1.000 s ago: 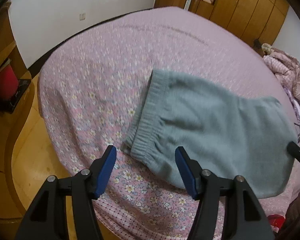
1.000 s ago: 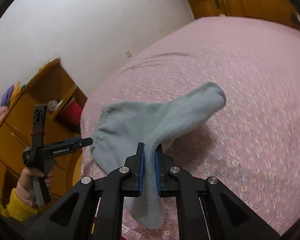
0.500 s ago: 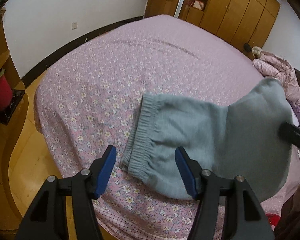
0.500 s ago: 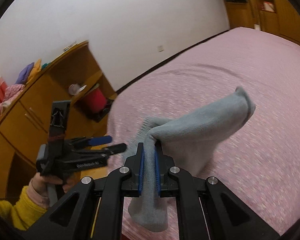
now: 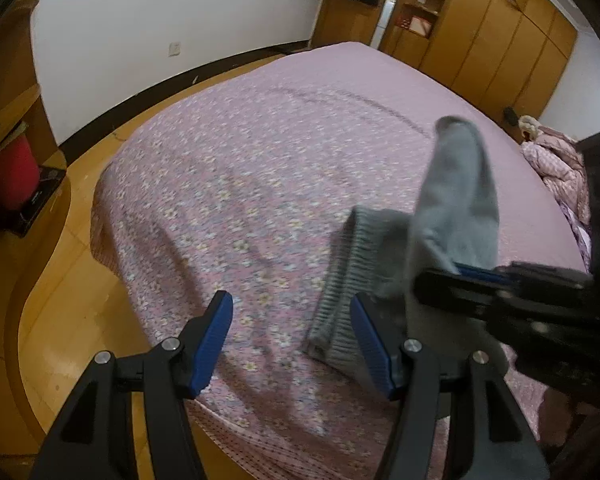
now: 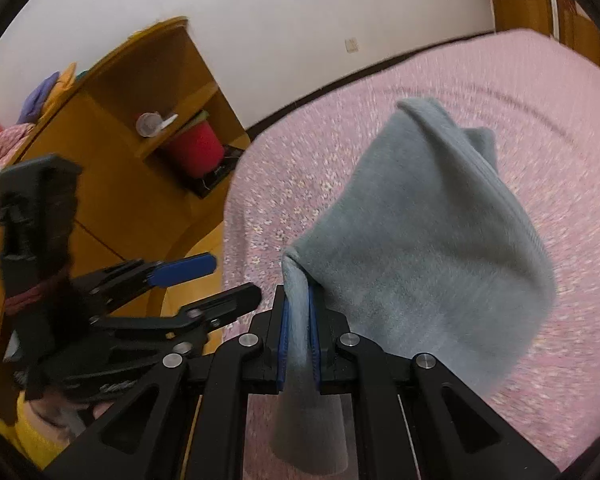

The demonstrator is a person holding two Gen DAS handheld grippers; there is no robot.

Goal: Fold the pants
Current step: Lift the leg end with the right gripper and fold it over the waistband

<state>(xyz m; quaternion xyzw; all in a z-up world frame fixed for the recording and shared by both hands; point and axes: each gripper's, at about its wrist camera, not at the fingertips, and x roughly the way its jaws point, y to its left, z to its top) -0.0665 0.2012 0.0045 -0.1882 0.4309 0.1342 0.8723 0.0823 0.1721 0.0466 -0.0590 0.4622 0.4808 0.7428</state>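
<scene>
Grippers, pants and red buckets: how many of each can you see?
Grippers: 2, left gripper open, right gripper shut on the pants.
Pants: 1, grey.
Red bucket: 1, on the shelf.
Total: 4

The left gripper looks smeared with blur; the pants hide the bed beneath, and their lower edge vanishes behind the right gripper.
</scene>
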